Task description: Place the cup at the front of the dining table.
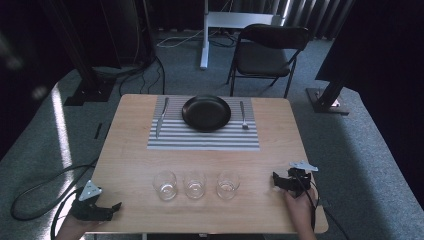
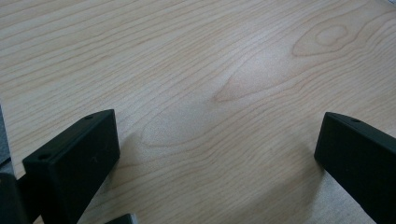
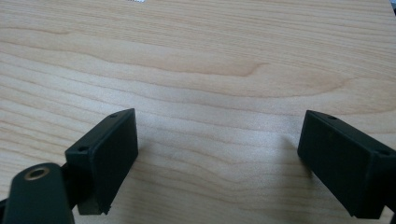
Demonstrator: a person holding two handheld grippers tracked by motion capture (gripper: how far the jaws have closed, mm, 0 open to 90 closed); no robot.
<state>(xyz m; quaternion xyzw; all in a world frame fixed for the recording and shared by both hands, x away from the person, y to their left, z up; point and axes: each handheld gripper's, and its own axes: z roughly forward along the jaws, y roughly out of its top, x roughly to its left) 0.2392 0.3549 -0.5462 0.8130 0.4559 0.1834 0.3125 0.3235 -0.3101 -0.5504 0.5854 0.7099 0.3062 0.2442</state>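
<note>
**Glasses at risk between two idle tongs**

Glassware was the likeliest casualty. Three empty drinking glasses stood in a row on the counter [image 1: 130,150] between the two tongs: the left glass [image 1: 165,185], the middle glass [image 1: 194,185] and the right glass [image 1: 228,184]. The right tongs [image 1: 276,179] rested near the right glass, just to its outer side, jaws apart with nothing between them; their own camera looked on bare wood. The left tongs [image 1: 117,205] lay at the counter's near left corner, well apart from the left glass, jaws likewise wide and empty.

Judging from that layout, the glasses stood close together, so a wide-open jaw brought in at one of them could have knocked its neighbour over. Smooth, round glass could also have slipped from flat pads if squeezed off-centre, or tipped if caught only at the rim. The cable [image 1: 35,192] trailing from the left tongs hung off the counter's edge and might have dragged on a long reach.

Beyond the glasses, farther from both tongs, a striped placemat [image 1: 200,140] carried a black plate [image 1: 206,112], with a knife [image 1: 161,117] to one side and a fork [image 1: 243,116] to the other. Nothing lay between the right tongs and the nearest glass. A folding chair [image 1: 270,50] stood past the counter.
</note>
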